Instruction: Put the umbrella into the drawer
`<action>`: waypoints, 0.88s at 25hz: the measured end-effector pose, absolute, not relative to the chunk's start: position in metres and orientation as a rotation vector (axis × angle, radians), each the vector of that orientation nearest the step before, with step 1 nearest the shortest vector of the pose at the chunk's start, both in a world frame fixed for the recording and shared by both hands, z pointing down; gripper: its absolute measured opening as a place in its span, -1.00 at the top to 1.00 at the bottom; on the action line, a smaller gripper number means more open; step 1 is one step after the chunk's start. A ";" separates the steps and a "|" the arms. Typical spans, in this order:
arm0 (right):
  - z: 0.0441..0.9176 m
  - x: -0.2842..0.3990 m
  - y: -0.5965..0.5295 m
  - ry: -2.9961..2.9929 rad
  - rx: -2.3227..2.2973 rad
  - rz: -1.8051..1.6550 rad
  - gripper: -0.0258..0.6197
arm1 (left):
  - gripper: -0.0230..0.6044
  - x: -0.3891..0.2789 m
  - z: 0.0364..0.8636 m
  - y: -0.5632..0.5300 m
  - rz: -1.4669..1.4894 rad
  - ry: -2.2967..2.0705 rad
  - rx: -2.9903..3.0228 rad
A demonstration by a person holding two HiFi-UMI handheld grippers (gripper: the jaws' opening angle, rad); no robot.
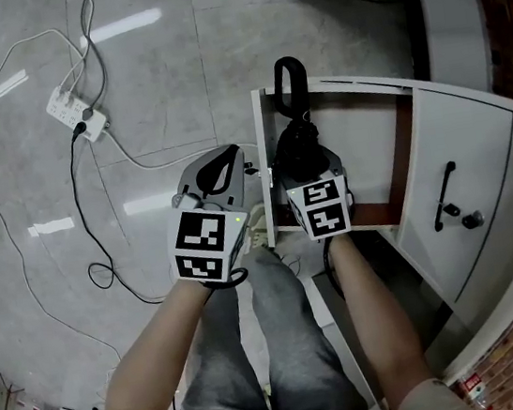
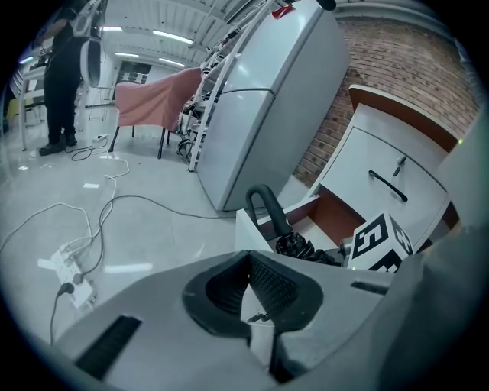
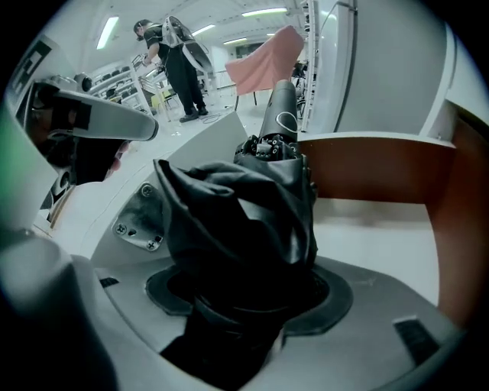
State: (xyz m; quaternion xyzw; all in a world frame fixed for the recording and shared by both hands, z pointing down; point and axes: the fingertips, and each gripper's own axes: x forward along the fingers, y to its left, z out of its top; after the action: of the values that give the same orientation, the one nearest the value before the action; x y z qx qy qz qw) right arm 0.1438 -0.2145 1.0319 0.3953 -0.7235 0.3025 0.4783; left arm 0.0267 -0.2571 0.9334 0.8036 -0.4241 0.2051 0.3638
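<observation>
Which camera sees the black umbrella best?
The right gripper view: the umbrella fills it, close up. The head view shows its handle and some fabric; the left gripper view, its hooked handle and a little fabric.

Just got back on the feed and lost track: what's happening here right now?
A person works with tongs in each hand. The right tongs grip a folded black umbrella, its body down inside the open white drawer and its hooked handle rising above the drawer's edge. The left tongs are shut and empty, just outside the drawer's left wall. The umbrella is not yet released.
</observation>
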 end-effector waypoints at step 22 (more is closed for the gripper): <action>0.999 0.145 -0.222 -1.761 1.013 0.809 -0.16 | 0.90 0.019 0.908 -0.265 0.541 -1.049 2.074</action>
State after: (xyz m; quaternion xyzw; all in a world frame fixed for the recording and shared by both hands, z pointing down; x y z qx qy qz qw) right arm 0.1448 -0.2221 0.9991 0.4114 -0.7154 0.3287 0.4593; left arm 0.0193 -0.2646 0.9081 0.8077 -0.4088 0.2109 0.3688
